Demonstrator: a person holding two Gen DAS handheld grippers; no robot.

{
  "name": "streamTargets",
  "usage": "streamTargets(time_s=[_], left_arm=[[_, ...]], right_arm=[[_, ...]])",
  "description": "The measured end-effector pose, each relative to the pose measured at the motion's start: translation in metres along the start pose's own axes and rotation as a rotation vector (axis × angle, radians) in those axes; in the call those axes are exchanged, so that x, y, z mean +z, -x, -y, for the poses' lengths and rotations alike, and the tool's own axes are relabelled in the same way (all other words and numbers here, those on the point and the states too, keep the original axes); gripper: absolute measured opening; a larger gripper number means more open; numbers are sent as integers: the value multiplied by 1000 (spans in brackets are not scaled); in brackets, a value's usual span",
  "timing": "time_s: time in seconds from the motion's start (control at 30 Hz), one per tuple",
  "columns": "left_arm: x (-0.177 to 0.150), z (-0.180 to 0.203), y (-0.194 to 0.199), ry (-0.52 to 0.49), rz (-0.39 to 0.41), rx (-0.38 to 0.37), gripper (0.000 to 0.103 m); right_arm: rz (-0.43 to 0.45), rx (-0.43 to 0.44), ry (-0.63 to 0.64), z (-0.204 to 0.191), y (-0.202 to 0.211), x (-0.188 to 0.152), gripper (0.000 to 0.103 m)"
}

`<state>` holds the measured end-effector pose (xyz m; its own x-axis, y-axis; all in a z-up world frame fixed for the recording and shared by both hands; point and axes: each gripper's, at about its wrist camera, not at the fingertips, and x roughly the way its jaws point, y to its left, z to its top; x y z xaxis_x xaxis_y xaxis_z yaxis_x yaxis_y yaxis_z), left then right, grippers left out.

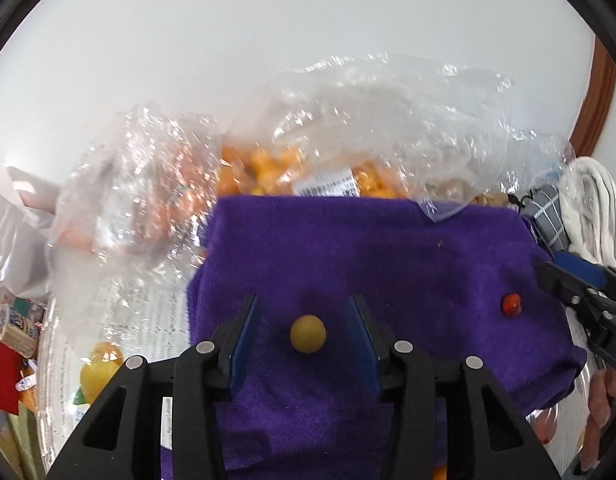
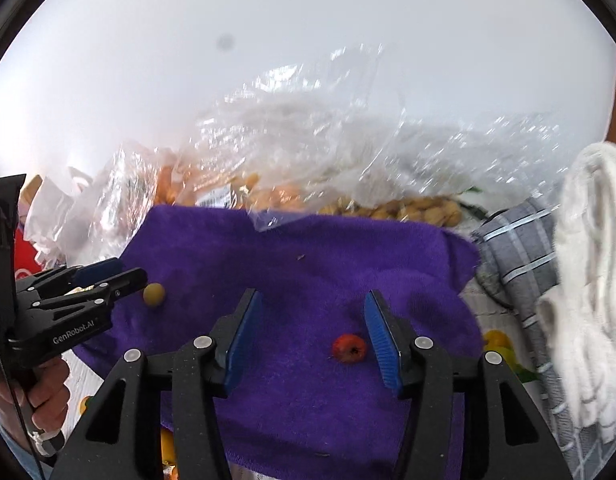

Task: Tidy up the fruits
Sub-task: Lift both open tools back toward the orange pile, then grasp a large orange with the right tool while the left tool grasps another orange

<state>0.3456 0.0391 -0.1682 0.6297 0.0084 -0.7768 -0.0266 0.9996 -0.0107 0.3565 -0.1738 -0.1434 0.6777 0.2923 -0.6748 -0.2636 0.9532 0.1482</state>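
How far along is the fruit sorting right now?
Done: two loose fruits lie apart on the purple cloth, a yellow fruit and a red fruit. In hand: nothing; the left tool is open around the yellow one, the right tool open beside the red. Left: the bagged orange fruit behind.

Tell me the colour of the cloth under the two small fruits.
Deep purple cloth, clearest in the left wrist view.

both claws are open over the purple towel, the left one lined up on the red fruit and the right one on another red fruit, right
Not quite. The left claw is lined up on a yellow fruit, as the left wrist view shows. The right claw, also open over the purple towel, frames the red fruit.
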Motion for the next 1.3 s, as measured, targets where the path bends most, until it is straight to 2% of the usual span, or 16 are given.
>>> streamTargets(time_s=[0.1,0.17,0.23,0.33,0.47,0.53,0.6,0.73,0.87,0.97,1.17,1.3], left_arm=[[3,-3,12,-1,27,15,42],[4,-3,20,9,41,0,42],[7,-4,29,15,50,-25,42],[7,-1,51,14,99,-55,42],[0,-4,80,62,142,-6,42],[-14,-11,90,90,154,-35,42],[-36,-23,96,122,144,-22,42],[-84,-45,96,136,77,-43,42],[-131,-63,98,124,42,-29,42],[-147,-67,96,110,37,-44,42],[-155,-69,87,117,51,-37,43],[-159,-72,78,145,55,-77,44]], right_arm=[[46,-56,12,-3,18,0,53],[54,-58,1,-2,28,-4,53],[32,-47,-29,0,37,-14,53],[-11,-56,14,-3,48,-34,53],[-19,-77,54,-10,69,-65,53],[-21,-60,58,-15,82,-80,53],[-21,-39,65,-21,92,-93,53],[-4,16,71,-40,104,-118,53],[-14,54,94,-58,102,-138,52],[-51,92,106,-68,91,-142,52],[-124,81,132,-77,56,-144,52],[-153,56,145,-75,36,-144,52]])
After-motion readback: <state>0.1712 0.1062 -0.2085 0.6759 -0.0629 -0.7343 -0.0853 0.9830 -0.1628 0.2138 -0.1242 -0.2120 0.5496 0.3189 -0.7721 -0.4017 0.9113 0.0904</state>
